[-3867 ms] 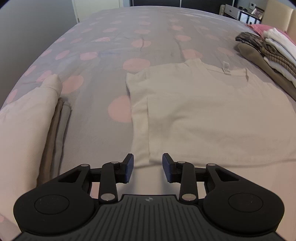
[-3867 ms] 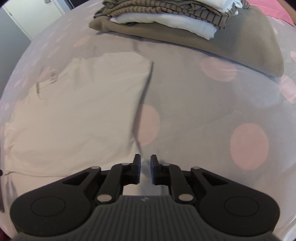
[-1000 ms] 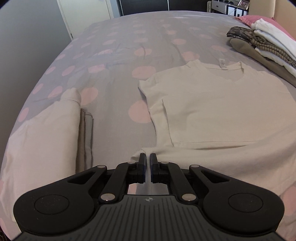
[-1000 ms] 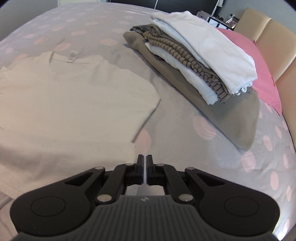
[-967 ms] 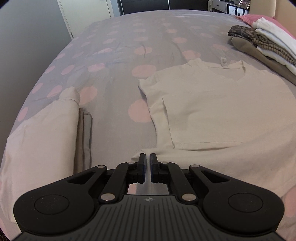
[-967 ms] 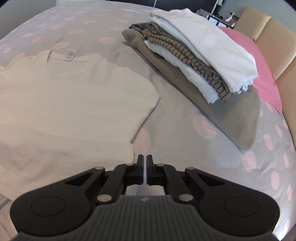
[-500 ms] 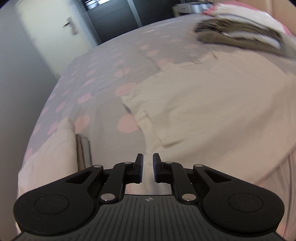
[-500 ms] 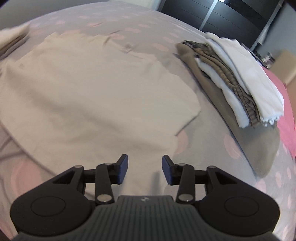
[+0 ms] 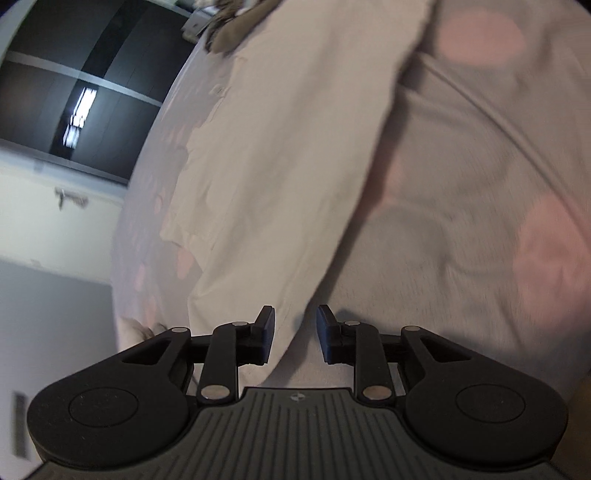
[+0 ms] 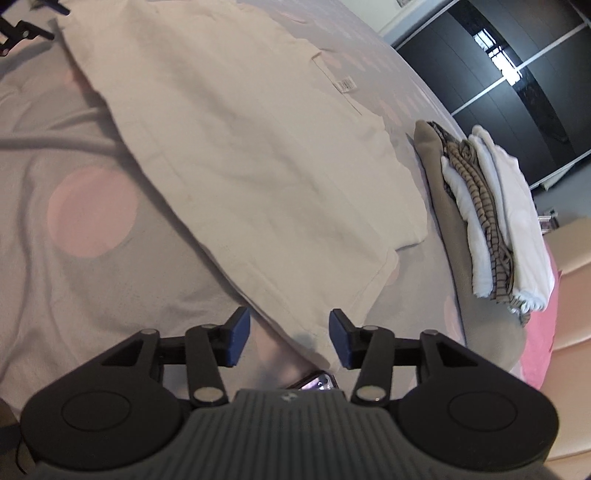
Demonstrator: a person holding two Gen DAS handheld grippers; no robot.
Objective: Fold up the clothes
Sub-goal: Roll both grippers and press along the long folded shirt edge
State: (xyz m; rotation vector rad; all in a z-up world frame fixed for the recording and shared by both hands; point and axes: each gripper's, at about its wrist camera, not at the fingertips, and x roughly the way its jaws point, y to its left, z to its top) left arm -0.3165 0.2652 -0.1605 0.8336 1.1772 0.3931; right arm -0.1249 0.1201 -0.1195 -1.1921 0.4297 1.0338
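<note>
A cream T-shirt (image 9: 295, 155) lies flat on the grey bedspread with pink dots (image 9: 480, 184). In the left wrist view its near edge runs down between the fingers of my left gripper (image 9: 295, 328). The jaws are opening and the pads stand clear of the cloth. In the right wrist view the T-shirt (image 10: 240, 166) shows its neck label, and one corner lies under my right gripper (image 10: 290, 336). Its blue pads are wide apart, still opening, and not pressing on anything. The left gripper's black tips (image 10: 18, 26) show at the shirt's far end.
A pile of folded clothes (image 10: 487, 221) sits on a brown garment to the right of the shirt, with a pink pillow (image 10: 535, 350) beyond it. Another folded cream stack (image 9: 136, 328) lies near the bed's edge. Dark wardrobe doors (image 9: 74, 74) stand behind the bed.
Both grippers were shut on the shirt's hem a second ago. They have let go, opened, rolled sideways and dropped closer to the bed.
</note>
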